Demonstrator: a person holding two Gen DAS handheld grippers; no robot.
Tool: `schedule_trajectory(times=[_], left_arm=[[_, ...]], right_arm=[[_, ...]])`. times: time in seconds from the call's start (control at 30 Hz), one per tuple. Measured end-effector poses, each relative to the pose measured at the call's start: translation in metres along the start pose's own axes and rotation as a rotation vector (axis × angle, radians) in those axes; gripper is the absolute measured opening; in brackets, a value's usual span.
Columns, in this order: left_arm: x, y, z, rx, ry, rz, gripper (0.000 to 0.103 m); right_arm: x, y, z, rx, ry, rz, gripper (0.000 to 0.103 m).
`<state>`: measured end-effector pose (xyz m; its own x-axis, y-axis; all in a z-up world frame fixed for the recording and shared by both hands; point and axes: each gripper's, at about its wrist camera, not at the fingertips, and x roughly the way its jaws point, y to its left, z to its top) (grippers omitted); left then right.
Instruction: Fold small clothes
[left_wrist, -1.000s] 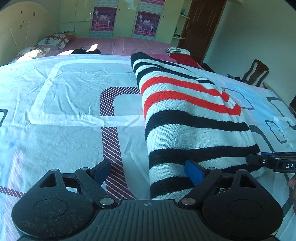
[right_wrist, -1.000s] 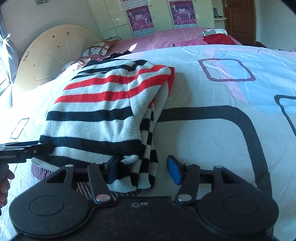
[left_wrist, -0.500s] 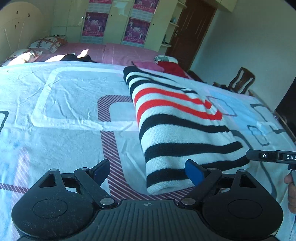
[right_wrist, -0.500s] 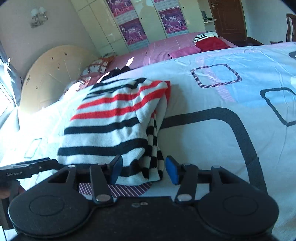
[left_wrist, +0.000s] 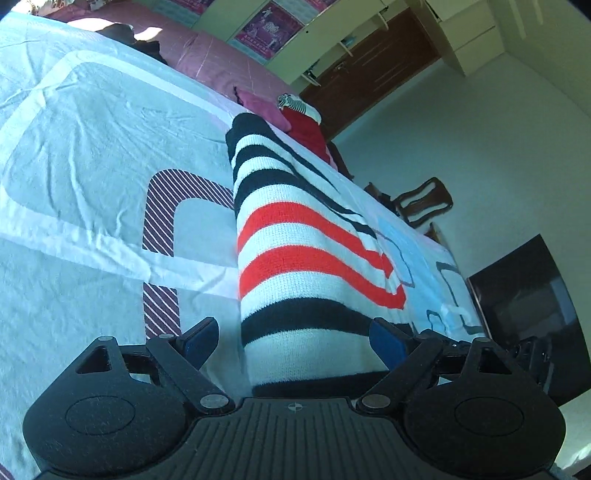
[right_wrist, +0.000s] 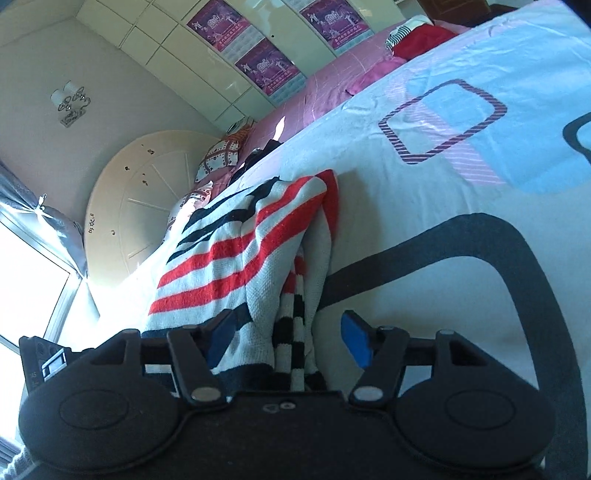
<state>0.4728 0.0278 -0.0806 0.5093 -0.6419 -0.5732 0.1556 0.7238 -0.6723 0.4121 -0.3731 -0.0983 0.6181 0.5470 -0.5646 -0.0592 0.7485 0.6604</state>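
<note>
A knitted sweater with black, white and red stripes lies folded into a long strip on the patterned bedsheet. My left gripper is open at the sweater's near end, with its left corner between the wide jaws and neither pad pressing on it. In the right wrist view the sweater shows its layered right edge. My right gripper is over that near right corner. Its jaws are opening, and the layered edge sits between them without being pinched.
A red garment and pink cloth lie at the bed's far end. A wooden chair and a dark screen stand to the right of the bed. A round headboard and a bright window are on the left.
Both grippers have rolled, so both views now tilt, and both moved forward over the sweater's near end. The right jaws narrowed, then widened again. The sweater has not moved.
</note>
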Motion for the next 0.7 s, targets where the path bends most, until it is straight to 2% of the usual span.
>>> schedule_trajectory(times=[0.07,0.17,0.27,0.5,0.7], left_arm=[[0.012,0.006,0.004,-0.022,0.021,0.005,0.087],[0.022,0.015,0.008,-0.088,0.013,-0.051,0.088],[0.033,0.024,0.014,-0.179,0.012,-0.124,0.097],[0.057,0.009,0.025,-0.109,0.058,-0.115,0.098],[0.067,0.002,0.028,-0.085,0.053,-0.112,0.097]], right_arm=[[0.010,-0.009,0.005,0.040,0.027,0.020,0.068],[0.018,-0.016,0.010,0.060,0.044,0.058,0.076],[0.024,-0.018,0.016,0.070,0.064,0.094,0.081],[0.038,-0.017,0.028,0.036,0.113,0.139,0.085],[0.046,-0.014,0.033,-0.008,0.138,0.177,0.084]])
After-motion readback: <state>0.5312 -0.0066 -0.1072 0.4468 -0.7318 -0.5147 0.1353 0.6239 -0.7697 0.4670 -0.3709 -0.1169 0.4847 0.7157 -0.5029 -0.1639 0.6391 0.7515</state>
